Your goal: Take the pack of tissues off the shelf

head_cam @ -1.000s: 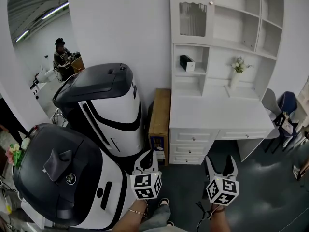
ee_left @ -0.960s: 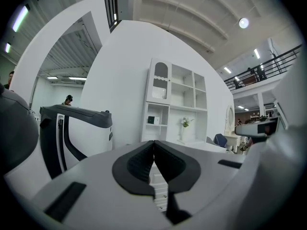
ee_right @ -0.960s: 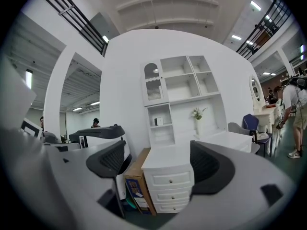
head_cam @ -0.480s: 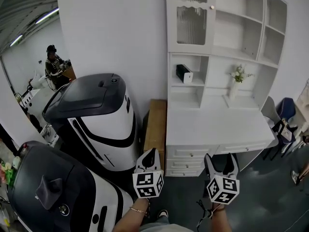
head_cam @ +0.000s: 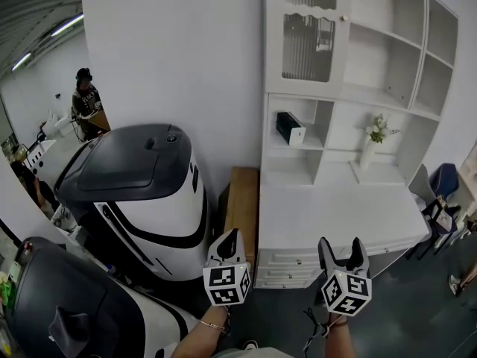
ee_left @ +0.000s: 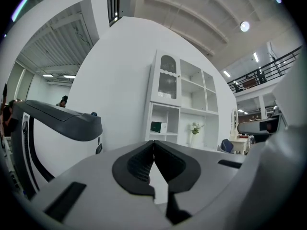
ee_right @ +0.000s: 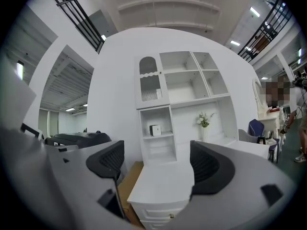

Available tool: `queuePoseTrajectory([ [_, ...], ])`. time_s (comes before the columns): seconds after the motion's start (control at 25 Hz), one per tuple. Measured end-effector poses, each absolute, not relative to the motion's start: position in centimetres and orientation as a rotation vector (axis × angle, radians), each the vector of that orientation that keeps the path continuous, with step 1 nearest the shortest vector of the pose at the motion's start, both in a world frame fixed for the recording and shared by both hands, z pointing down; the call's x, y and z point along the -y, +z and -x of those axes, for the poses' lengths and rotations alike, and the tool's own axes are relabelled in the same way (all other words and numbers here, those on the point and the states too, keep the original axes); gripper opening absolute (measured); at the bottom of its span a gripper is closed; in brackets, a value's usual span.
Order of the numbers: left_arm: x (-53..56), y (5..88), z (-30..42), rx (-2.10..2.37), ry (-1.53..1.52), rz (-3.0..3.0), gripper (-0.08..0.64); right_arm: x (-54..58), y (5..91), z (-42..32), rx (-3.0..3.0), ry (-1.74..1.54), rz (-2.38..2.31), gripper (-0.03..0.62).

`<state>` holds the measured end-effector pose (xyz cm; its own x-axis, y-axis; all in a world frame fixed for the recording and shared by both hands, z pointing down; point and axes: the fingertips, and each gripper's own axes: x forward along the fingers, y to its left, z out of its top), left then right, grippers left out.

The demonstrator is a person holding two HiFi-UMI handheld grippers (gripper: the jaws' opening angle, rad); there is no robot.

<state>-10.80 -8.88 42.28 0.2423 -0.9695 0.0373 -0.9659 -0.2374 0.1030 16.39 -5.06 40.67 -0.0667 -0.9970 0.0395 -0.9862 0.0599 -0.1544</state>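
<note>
Pack of tissues (head_cam: 291,128) sits in the lower left cubby of the white shelf (head_cam: 325,129), well apart from both tools. Left gripper (head_cam: 231,236): jaws pressed together, empty. Right gripper (head_cam: 341,246): jaws spread wide, empty. We read the pack as ahead and above, between the two, with the right marginally nearer. Its long axis probably runs into the cubby, but it is too small to confirm.

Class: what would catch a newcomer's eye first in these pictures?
The tall white shelf unit at right, with a dark pack of tissues in its left cubby. Big black-and-white machines fill the left; the shut left tool and open right tool sit low in front.
</note>
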Motion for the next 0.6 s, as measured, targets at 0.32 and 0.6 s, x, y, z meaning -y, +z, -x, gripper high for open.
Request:
queuePoseTrajectory([
  [0.32, 12.3, 44.0, 10.4, 1.835, -0.013, -2.378, 0.018, 8.3, 41.9, -16.9, -2.216, -0.264, 2.128, 0.425],
  [0.6, 16.3, 45.1, 9.0, 1.842, 0.013, -2.361, 0.018, 12.7, 42.9, -18.7, -2.219, -0.287, 2.119, 0.428],
])
